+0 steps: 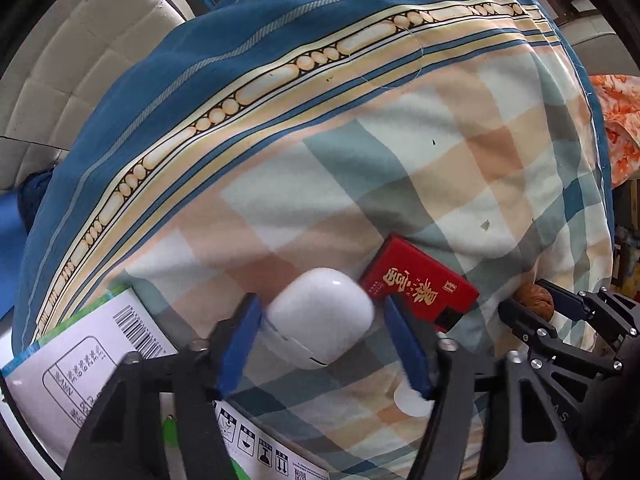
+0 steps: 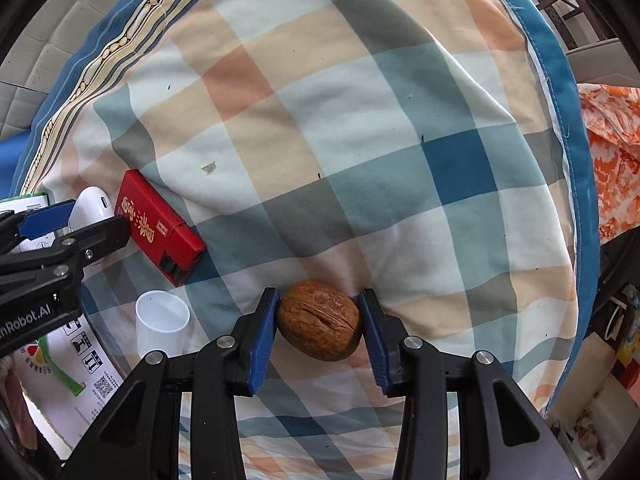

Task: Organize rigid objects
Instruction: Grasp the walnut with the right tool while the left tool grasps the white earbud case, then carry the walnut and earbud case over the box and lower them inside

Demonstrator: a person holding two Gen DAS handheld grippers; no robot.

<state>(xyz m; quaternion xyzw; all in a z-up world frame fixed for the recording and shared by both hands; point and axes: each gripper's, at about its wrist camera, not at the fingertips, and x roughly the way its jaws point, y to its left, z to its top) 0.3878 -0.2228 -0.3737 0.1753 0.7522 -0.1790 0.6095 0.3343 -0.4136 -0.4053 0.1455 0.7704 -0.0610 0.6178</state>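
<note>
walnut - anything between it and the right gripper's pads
Nothing visible. The walnut sits directly between the blue pads of the right gripper, which press on both its sides on the checked bedsheet.

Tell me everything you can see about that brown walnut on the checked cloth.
The walnut is whole, still in its shell: brown, wrinkled, oval, with a seam running along it. It lies on its side on the checked cloth, between the blue pads of the right gripper, which press on both its ends. Nothing else touches it; the red box and white cup lie apart.
</note>
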